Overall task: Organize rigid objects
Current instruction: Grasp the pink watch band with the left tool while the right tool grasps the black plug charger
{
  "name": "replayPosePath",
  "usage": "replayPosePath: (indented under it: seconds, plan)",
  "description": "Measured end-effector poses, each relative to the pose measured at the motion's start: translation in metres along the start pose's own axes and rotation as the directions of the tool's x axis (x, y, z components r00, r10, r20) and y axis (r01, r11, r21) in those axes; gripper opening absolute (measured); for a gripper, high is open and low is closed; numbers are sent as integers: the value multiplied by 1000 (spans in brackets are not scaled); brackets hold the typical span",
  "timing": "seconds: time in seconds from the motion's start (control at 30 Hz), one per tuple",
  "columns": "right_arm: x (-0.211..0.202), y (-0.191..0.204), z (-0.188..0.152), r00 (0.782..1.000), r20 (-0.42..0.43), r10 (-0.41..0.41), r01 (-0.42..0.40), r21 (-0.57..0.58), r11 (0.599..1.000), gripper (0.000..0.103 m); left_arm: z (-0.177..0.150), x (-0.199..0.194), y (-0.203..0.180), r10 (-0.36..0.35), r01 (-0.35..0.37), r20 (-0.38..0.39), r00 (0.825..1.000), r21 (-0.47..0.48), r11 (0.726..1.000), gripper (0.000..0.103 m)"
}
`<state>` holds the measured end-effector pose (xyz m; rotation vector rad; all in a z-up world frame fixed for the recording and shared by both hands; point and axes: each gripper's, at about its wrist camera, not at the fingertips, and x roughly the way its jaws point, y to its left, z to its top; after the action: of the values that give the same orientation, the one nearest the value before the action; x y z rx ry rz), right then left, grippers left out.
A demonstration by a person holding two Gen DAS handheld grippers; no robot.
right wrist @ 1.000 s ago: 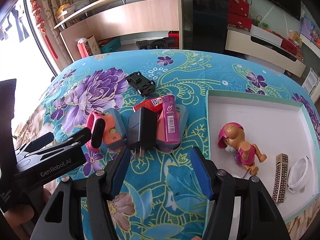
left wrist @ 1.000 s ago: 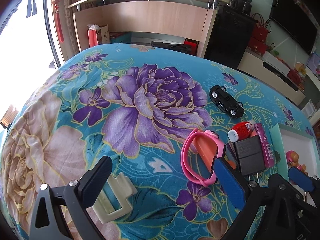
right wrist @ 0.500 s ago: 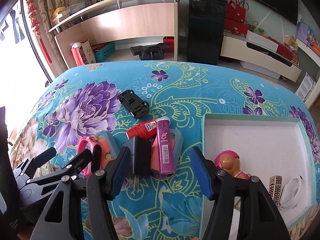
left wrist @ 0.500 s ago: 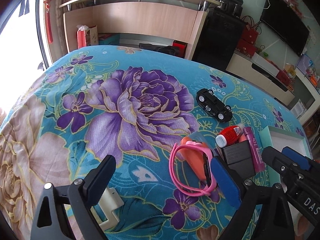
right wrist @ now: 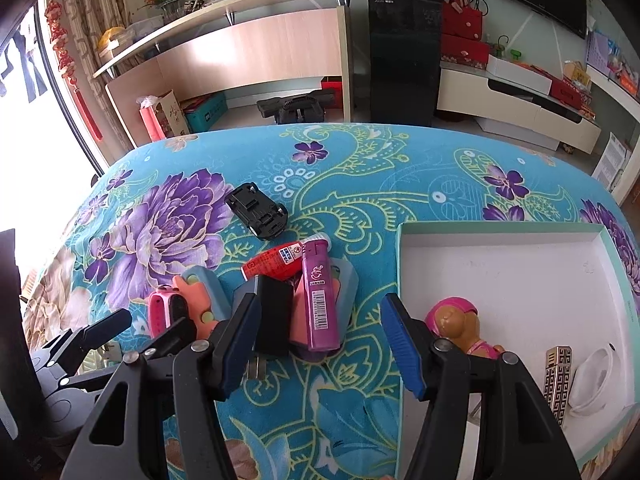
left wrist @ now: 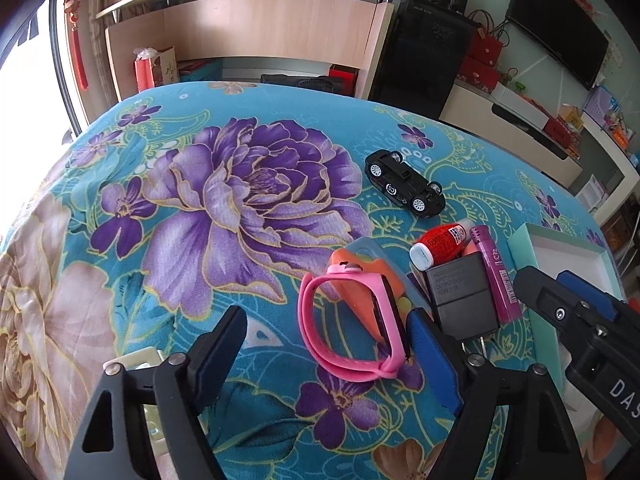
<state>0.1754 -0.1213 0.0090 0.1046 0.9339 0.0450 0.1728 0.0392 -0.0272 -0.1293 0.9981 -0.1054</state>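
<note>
A table draped in a teal floral cloth holds a white shallow tray at the right, containing a pink toy puppy, a gold patterned lighter and a white ring-shaped piece. Beside the tray lies a cluster: black toy car, pink wristband, black charger plug, magenta lighter, red bottle. The left gripper and right gripper both hover with jaws apart, holding nothing.
</note>
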Motion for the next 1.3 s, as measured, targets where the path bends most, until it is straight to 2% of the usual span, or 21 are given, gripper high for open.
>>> replayPosePath:
  seconds: [0.27,0.57,0.73,0.8,0.97,1.03,1.3]
  plan:
    - [-1,-4,-1,1000,-1,9,-9,18,1000,63,-2,1,-4,-60,60,-18,998,-11,998,59]
    - [-1,-7,-2,1000,-3,8,-8,24,1000,63,-2,-4,3,-34,33,-15,999,-53,998,58]
    - [1,3,-4,998,-9,62,-62,1,998,63,-1,-11,19,9,-9,1,1000,-119,993,58]
    - [3,9,-6,997,-17,79,-80,-16,997,61,-2,-13,24,26,-25,2,1000,-140,990,57]
    - [8,20,-10,992,-45,122,-124,-43,991,44,-3,-14,31,49,-50,-8,999,-163,985,57]
    - [11,23,-12,989,-58,134,-137,-47,989,40,-4,-13,32,52,-53,-14,999,-164,985,57]
    - [24,28,-17,983,-104,151,-157,-44,987,39,-6,-10,31,74,-78,-31,997,-156,985,57]
